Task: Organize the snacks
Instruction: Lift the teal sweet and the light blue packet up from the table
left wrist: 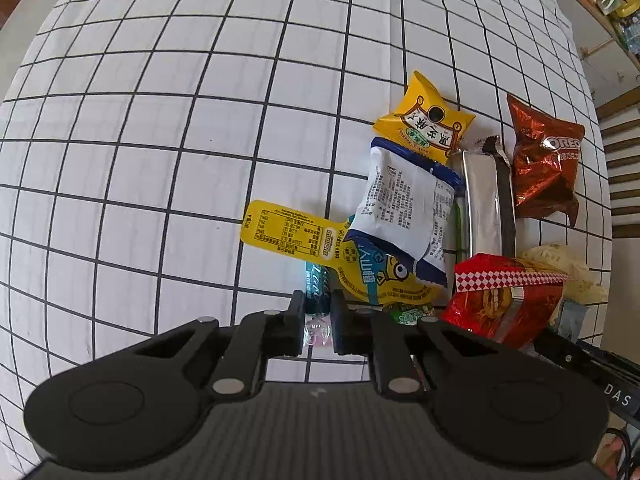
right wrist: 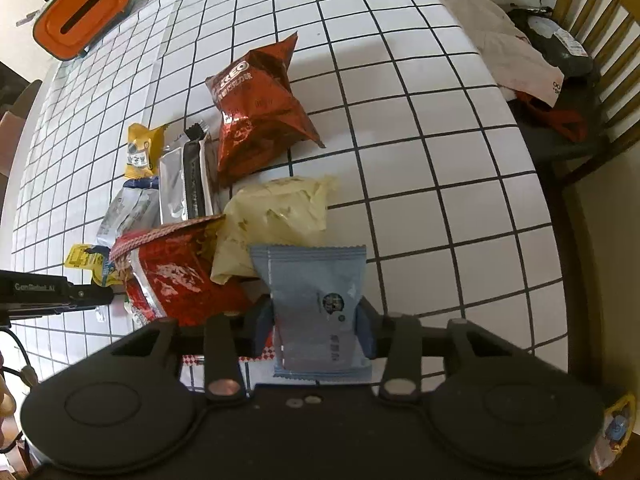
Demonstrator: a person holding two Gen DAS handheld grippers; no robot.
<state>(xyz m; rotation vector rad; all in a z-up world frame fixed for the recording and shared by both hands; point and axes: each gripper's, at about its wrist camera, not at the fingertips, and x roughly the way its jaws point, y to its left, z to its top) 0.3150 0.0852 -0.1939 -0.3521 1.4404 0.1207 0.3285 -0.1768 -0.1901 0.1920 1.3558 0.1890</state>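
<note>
My left gripper (left wrist: 319, 312) points down at the near edge of a snack pile and is shut on a thin teal candy packet (left wrist: 316, 292). Behind it lie a yellow Minions packet (left wrist: 288, 232), a white-and-blue packet (left wrist: 404, 208), a yellow packet (left wrist: 424, 124), a silver bar (left wrist: 484, 204), a brown Oreo bag (left wrist: 548, 168) and a red bag (left wrist: 504, 296). My right gripper (right wrist: 314, 328) is shut on a light blue packet (right wrist: 320, 300), which stands upright between its fingers. Just beyond that packet are a pale yellow bag (right wrist: 276, 216) and the red bag (right wrist: 176, 272).
The snacks lie on a white tablecloth with a black grid (left wrist: 160, 140). An orange-lidded box (right wrist: 80, 12) stands at the far left corner. Past the table's right edge is a wooden chair (right wrist: 600, 40) piled with cloth and bags.
</note>
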